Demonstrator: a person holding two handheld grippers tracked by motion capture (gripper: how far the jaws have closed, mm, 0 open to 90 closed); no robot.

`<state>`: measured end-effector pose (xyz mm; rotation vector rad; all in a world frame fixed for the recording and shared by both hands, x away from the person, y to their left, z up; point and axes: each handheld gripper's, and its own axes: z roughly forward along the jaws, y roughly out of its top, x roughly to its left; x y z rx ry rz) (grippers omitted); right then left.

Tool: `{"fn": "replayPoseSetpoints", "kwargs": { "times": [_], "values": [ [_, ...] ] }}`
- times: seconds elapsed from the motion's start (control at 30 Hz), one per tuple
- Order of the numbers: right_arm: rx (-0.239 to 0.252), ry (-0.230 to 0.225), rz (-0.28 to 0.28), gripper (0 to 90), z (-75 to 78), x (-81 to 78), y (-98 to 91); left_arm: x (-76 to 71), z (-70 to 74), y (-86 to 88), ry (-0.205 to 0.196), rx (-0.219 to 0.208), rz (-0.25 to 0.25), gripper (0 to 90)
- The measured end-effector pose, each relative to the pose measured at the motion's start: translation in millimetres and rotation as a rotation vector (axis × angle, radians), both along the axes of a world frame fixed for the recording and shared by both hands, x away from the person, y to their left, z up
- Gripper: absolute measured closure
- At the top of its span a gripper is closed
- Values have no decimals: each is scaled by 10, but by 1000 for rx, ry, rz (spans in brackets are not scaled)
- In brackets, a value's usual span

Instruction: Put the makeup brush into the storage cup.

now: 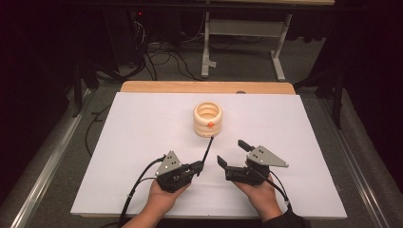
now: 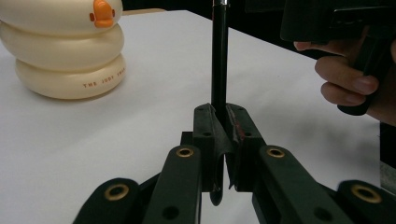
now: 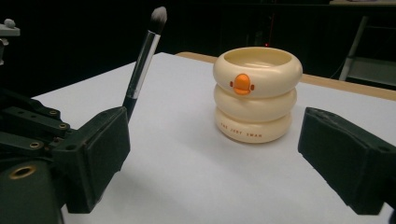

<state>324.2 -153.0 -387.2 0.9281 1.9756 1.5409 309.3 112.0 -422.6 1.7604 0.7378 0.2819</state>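
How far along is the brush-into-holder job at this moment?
Done: left gripper is shut on the makeup brush, lifted at a slant. In hand: its tip points toward the duck holder. Left: placing it inside. Right gripper is open, holding nothing.

A white sheet is covering the bench and is lying under both the left tongs and the right tongs. It is reaching well past them on every side. Beyond the tongs, only a strip of the bench's pale wooden edge is showing at the far end of the sheet. Farther off, a tangle of dark cables is trailing across the grey floor. A white metal frame is standing there on 2 feet. To the left of the left tongs, off the bench, a metal rail is running along the floor. 1 small red light is glowing in the dark far behind.
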Motion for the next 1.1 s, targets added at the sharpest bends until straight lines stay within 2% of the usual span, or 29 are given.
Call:
{"fn": "replayPoseSetpoints", "kwargs": {
  "times": [0.37, 0.53, 0.77, 0.93, 1.1],
  "values": [
    [37, 35, 38, 168, -14, 11, 20, -17, -17, -46, 25, 13, -14, 834],
    [30, 37, 56, 169, -22, 14, 27, -28, -22, -70, 24, 16, -23, 834],
    [54, 45, 96, 172, -20, 16, 40, -41, -21, -97, 25, 15, -34, 834],
    [53, 46, 96, 183, -18, 15, 40, -44, -23, -106, 24, 16, -38, 834],
    [76, 51, 108, 218, -17, 13, 50, -46, -22, -112, 24, 15, -40, 834]
  ]
}}
